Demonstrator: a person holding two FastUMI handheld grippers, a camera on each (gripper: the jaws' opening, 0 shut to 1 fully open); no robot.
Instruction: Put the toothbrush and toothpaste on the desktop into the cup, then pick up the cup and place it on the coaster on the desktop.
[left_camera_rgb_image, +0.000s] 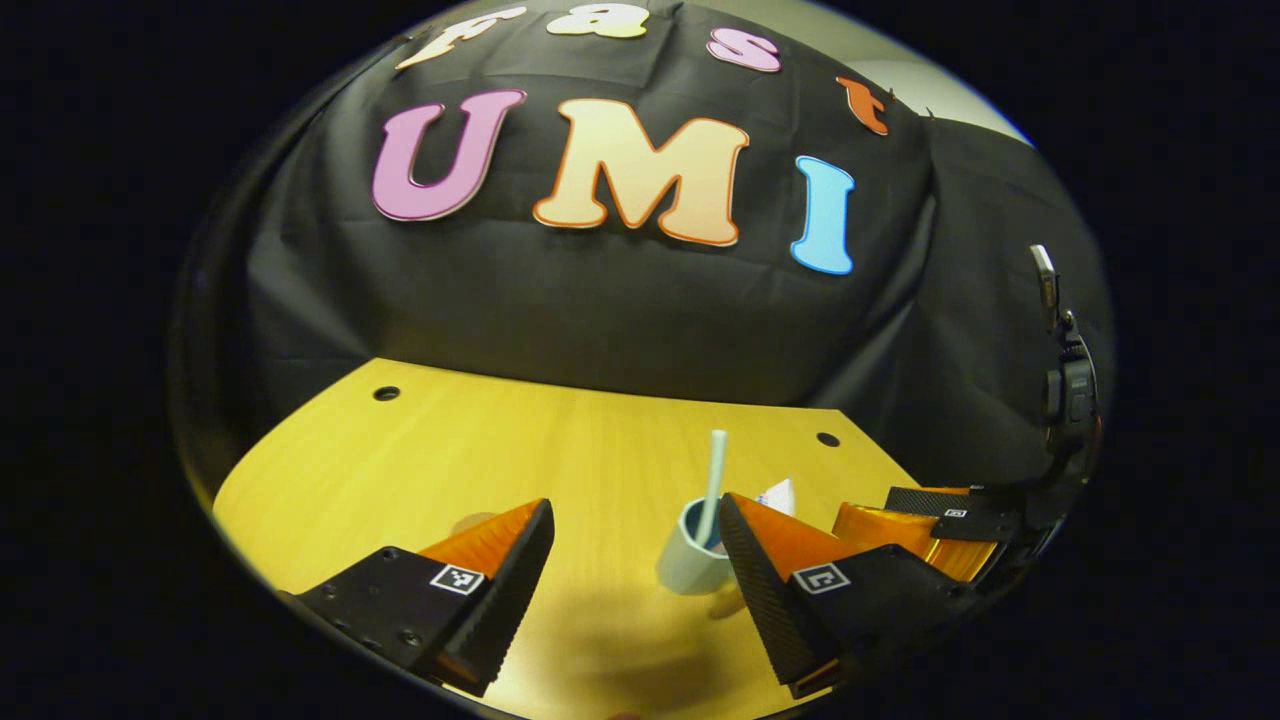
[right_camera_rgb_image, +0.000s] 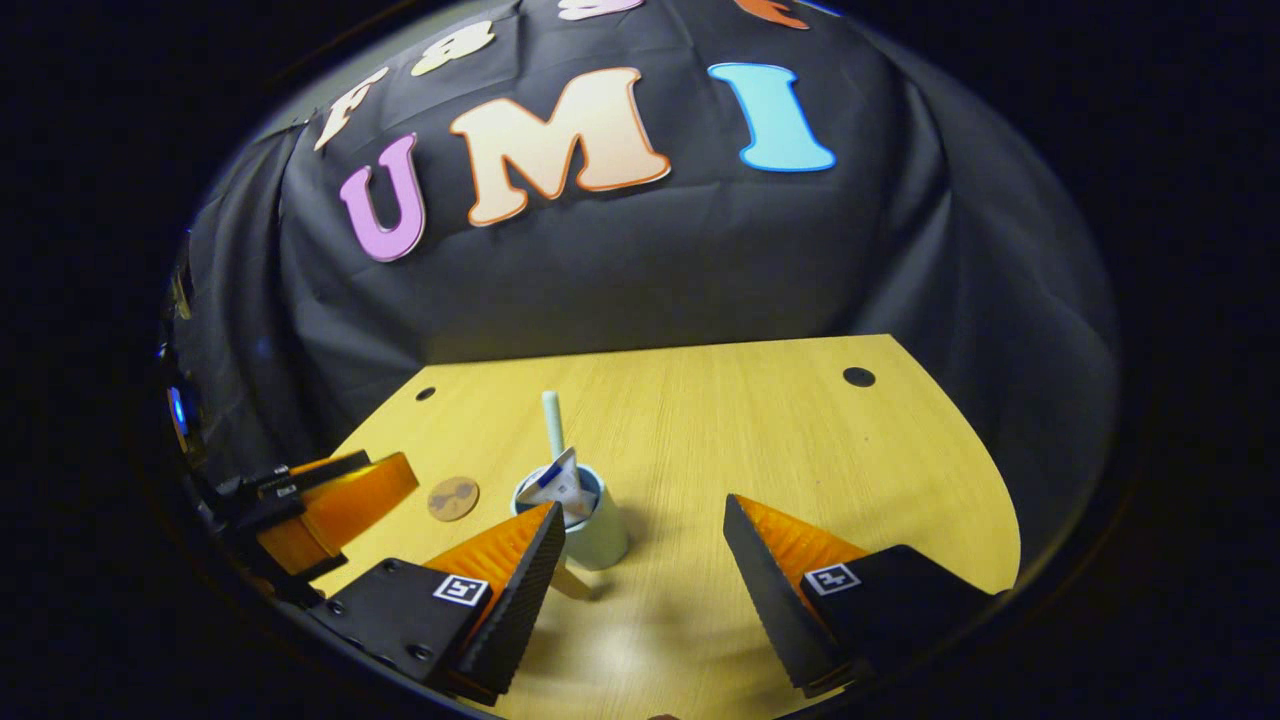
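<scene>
Both tools, left tool (left_camera_rgb_image: 635, 575) and right tool (right_camera_rgb_image: 640, 570), gape empty; clip the cup (right_camera_rgb_image: 597, 535) and toothbrush (right_camera_rgb_image: 552, 422) plus toothpaste (right_camera_rgb_image: 560, 483) spill before reaching the coaster (right_camera_rgb_image: 453, 498).

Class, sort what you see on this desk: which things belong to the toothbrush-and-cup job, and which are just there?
Belongs to the job:
cup
toothbrush
toothpaste
coaster
left claw
right claw

Just there:
desktop holes
black cloth wall
</scene>
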